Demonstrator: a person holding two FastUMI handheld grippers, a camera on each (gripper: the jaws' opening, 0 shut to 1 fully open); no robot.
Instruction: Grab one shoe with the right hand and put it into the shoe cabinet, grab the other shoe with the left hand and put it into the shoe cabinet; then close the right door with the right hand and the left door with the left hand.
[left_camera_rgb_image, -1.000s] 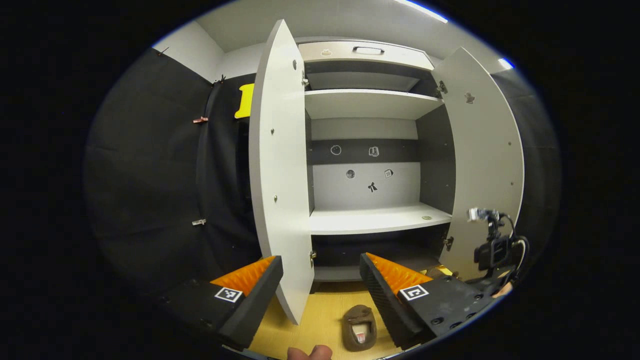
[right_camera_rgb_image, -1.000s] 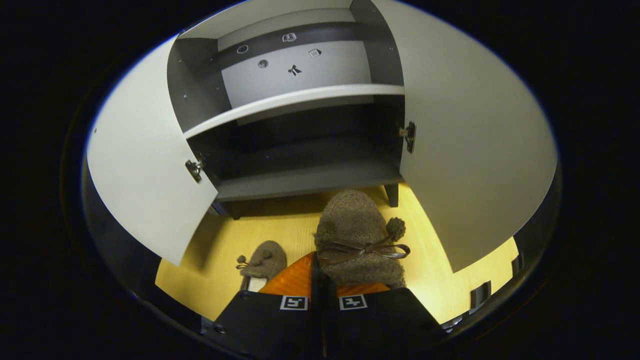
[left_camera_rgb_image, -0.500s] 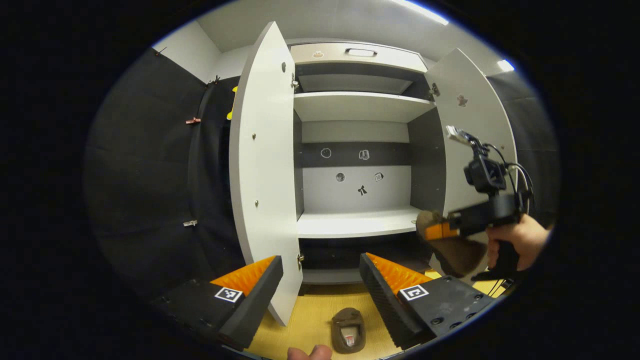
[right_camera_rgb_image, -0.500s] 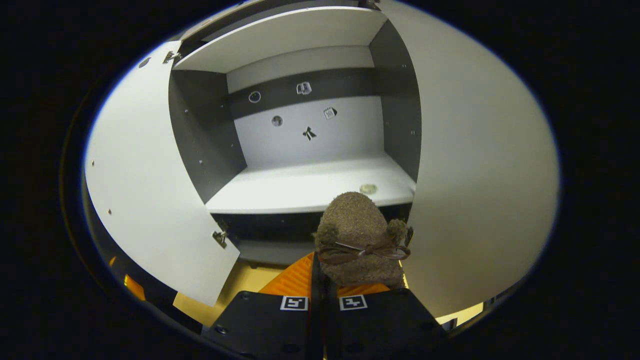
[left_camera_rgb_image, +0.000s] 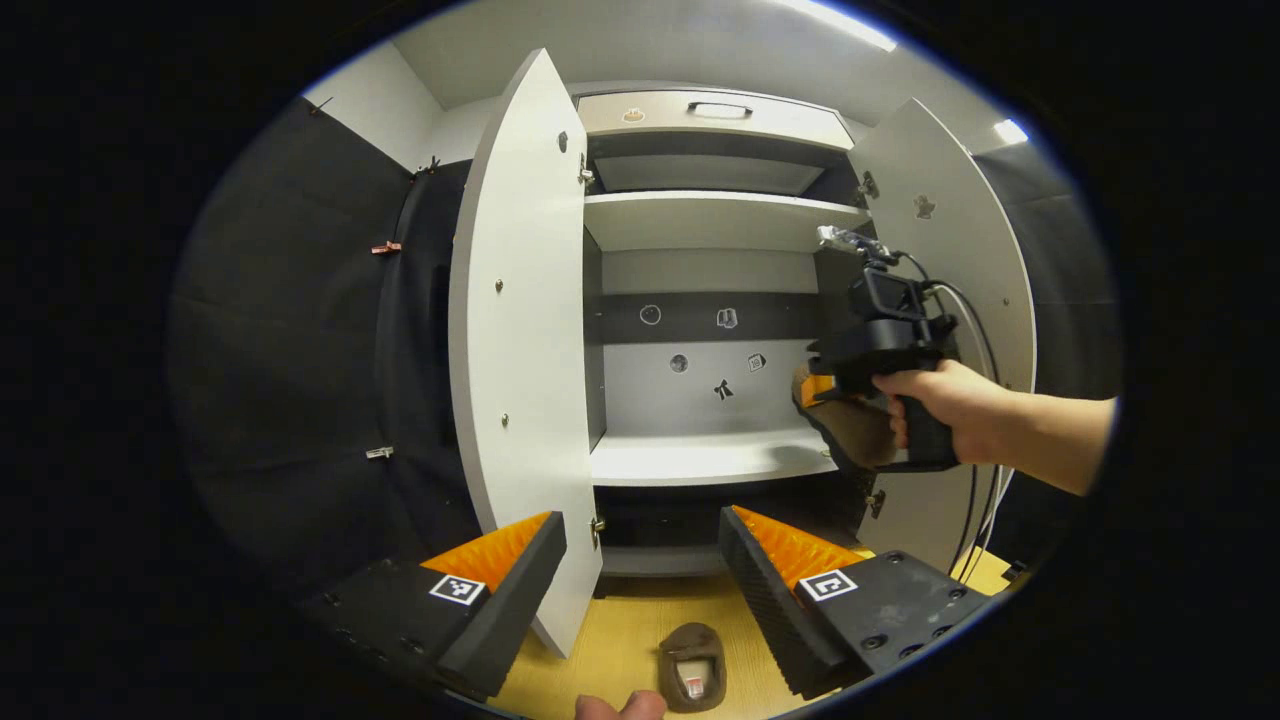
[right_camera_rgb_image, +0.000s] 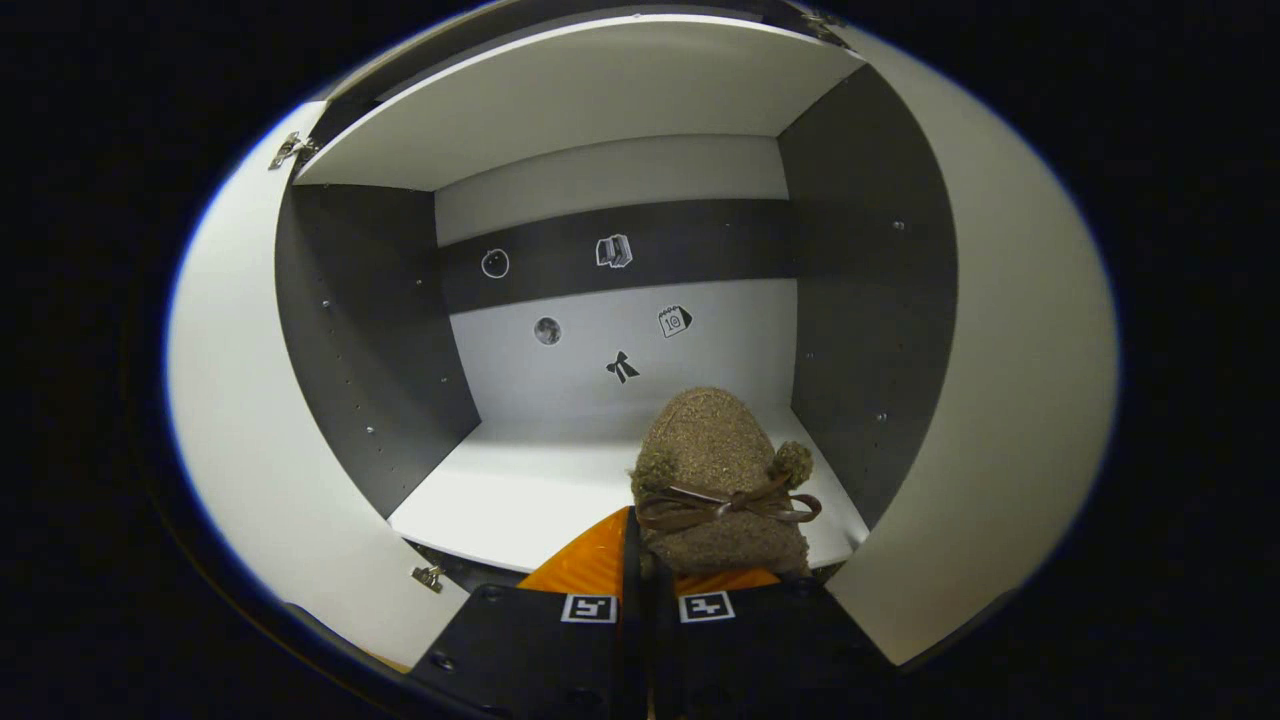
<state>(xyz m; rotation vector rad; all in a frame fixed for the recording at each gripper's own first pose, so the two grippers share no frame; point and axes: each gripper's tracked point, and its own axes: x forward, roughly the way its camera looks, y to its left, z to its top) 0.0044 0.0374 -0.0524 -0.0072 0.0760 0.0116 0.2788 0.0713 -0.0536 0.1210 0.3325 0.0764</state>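
Backdrop-wise, logged yellow wood floor (left_camera_rgb_image: 620, 640) just below the left claw (left_camera_rgb_image: 635, 520), with the shoe cabinet (right_camera_rgb_image: 360, 330) straight ahead of it. Found left door (left_camera_rgb_image: 520, 350) and right door (left_camera_rgb_image: 960, 270) both swung wide.

Noted right claw (right_camera_rgb_image: 645, 530) clamped tight on the heel end of the fuzzy brown held shoe (right_camera_rgb_image: 715, 470), toe pointing away from the claw, over the front edge of the middle shelf (right_camera_rgb_image: 520, 490). Could not tell whether the sole was touching it yet. Noted left claw gaping wide, gripping nothing. Spotted second shoe (left_camera_rgb_image: 692, 668) on the floor directly under and just behind that claw's fingertips.

Risks, as judged:
- Could tip off the shelf lip if let go this far forward, with most of the shoe's weight near the edge.
- Could snag the bow or pom-pom on the pads during pull-back and drag the shoe out.
- Could clip the cabinet's side wall, close on the claw's right.

View differences: left gripper view gave the hand (left_camera_rgb_image: 950, 405) and right claw (left_camera_rgb_image: 825, 385) side-on, plus the floor shoe and upper shelves. Right gripper view gave the bow, the grip point and the bare shelf ahead.
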